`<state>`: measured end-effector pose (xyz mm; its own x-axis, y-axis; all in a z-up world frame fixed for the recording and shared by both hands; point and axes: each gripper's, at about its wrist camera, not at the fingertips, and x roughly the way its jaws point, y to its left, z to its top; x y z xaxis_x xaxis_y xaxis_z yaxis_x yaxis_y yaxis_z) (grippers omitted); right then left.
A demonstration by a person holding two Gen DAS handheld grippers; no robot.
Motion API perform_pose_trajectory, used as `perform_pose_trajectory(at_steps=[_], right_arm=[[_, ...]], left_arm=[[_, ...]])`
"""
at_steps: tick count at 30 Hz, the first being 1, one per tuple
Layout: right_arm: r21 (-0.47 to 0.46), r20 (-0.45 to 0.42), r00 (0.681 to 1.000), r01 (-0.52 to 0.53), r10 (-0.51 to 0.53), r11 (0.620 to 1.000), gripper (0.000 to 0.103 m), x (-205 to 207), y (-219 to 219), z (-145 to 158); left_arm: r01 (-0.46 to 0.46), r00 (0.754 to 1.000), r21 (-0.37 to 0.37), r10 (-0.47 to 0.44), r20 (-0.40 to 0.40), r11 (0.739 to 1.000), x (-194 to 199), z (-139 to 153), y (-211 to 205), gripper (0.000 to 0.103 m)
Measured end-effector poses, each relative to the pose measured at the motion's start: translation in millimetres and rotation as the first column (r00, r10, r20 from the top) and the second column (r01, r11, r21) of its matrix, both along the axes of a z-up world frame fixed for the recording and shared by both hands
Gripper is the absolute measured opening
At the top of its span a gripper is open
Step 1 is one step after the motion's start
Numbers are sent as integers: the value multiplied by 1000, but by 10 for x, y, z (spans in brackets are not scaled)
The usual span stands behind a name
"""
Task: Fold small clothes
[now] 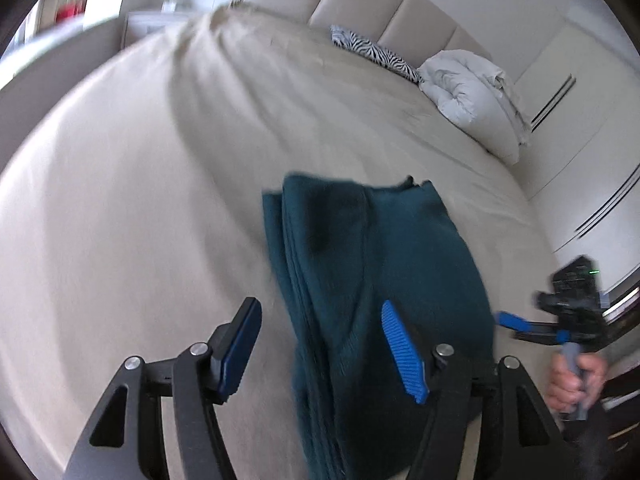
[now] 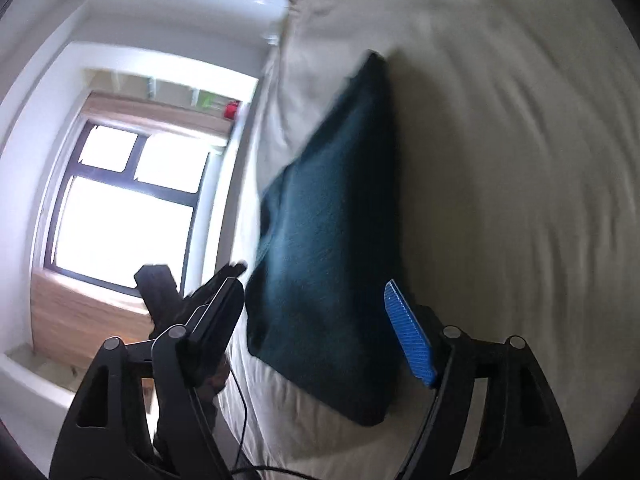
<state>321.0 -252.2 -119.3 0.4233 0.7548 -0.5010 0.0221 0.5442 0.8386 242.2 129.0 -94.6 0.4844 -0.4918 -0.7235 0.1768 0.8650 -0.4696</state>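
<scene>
A dark teal garment (image 1: 376,264) lies folded in a thick stack on the beige bed sheet (image 1: 140,200). My left gripper (image 1: 320,307) hovers over its near end, open; the blue pads (image 1: 402,352) press on nothing. The left finger is over bare sheet and the right one is over the cloth. My right gripper (image 2: 313,286) is also open, just short of the same garment (image 2: 332,248), with nothing gripped. In the left wrist view the right gripper (image 1: 516,322) shows at the far right, held by a hand (image 1: 576,380).
A zebra-print pillow (image 1: 376,54) and a bunched white duvet (image 1: 468,92) lie by the padded headboard (image 1: 400,12). Wardrobe doors (image 1: 580,140) stand beyond the bed's right edge. A bright window (image 2: 120,208) is past the bed's other side. Wide bare sheet surrounds the garment.
</scene>
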Motion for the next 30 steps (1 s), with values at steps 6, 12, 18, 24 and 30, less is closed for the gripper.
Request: perform_pose_trajectory(at_steps=[6,12,18,24,30], right_arm=[[30,-81,997,-4,7,1000,74,128,89,-311],[41,-100,995,-17,21,999,73,294,232,-340],[-16,-117,993,-24,22,1000,68,479,403,-379],[-127,-117,993,-29,14,991,49,534,514,-357],[-281,-50,999,-33,19,959,39,411,650,-63]], left_arm=[[33,989,-119,-49,-140,992,55,-274,-98,68],[7,975,-211,-54,-214,977,207,-434,-114,67],[13,961,-187,-64,-269,982,354,-460,-186,63],[-14,961,-178,-36,-275,984,414,-507,-183,34],[8,977,-68,-22,-213,998,293,-240,-338,26]])
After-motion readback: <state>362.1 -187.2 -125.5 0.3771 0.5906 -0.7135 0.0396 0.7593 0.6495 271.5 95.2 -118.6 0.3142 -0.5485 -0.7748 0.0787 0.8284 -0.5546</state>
